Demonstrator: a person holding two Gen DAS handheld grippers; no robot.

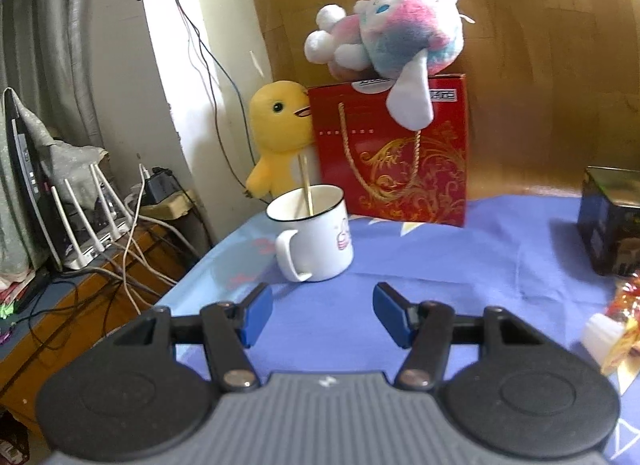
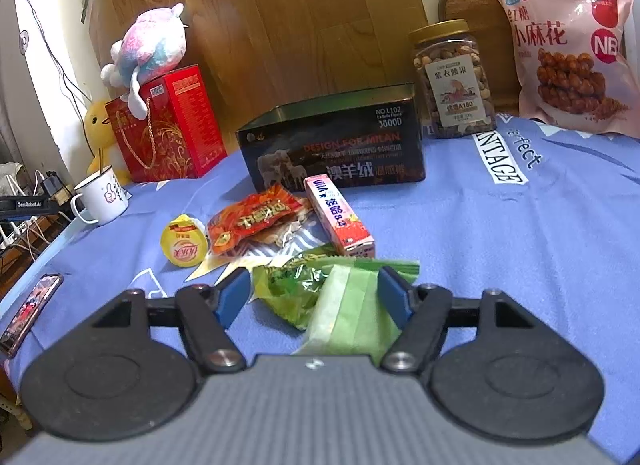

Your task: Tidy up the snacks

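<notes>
The right claw (image 2: 312,297) was spread wide around a green snack packet (image 2: 344,305), ungripped; closing was judged next. The left claw (image 1: 323,315) was half open, empty.
</notes>
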